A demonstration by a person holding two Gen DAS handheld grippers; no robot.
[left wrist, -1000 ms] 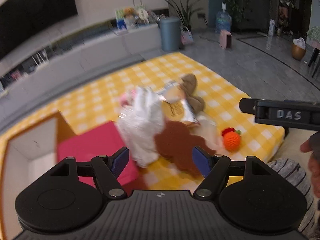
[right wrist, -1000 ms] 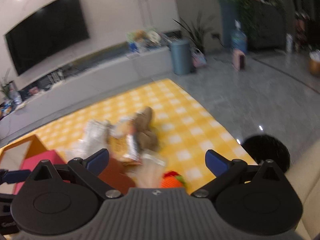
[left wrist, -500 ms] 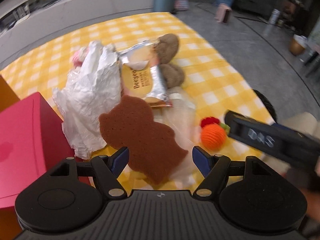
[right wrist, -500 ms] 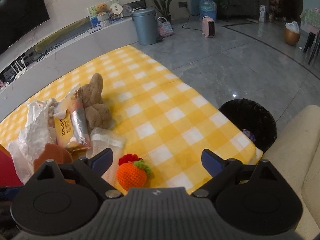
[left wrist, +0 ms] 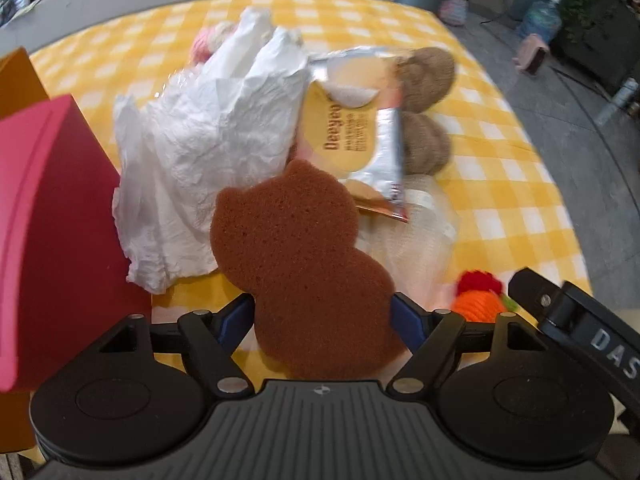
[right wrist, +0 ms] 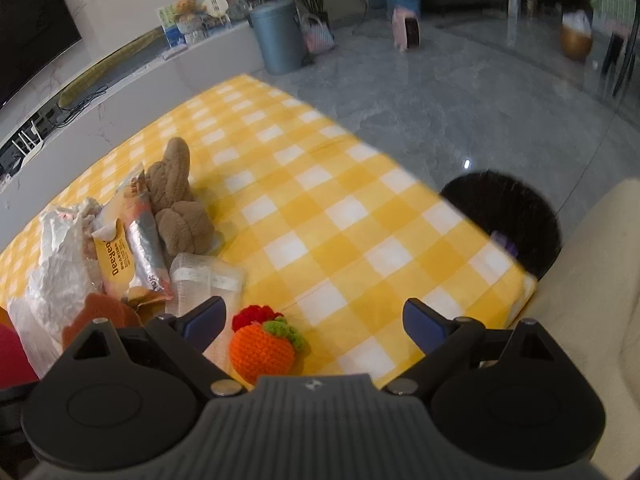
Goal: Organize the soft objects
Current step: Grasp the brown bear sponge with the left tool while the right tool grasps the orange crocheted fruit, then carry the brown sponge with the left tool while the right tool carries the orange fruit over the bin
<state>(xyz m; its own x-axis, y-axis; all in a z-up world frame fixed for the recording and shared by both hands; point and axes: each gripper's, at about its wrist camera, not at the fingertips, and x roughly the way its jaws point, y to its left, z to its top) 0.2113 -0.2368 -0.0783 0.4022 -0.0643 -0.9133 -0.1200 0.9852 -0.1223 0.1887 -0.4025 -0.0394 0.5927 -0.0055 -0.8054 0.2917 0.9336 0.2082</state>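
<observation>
Left wrist view: left gripper [left wrist: 323, 316] fingers spread, flanking brown sponge [left wrist: 300, 256]. Right gripper [right wrist: 314, 322] fingers spread above crocheted orange [right wrist: 262, 350].

Soft, even indoor light falls on the yellow checked surface [right wrist: 340, 216]. Beyond it the grey floor [right wrist: 460, 92] shows pale glare spots. Fisheye bending curves both views' edges, and motion blur smears the far rims.
</observation>
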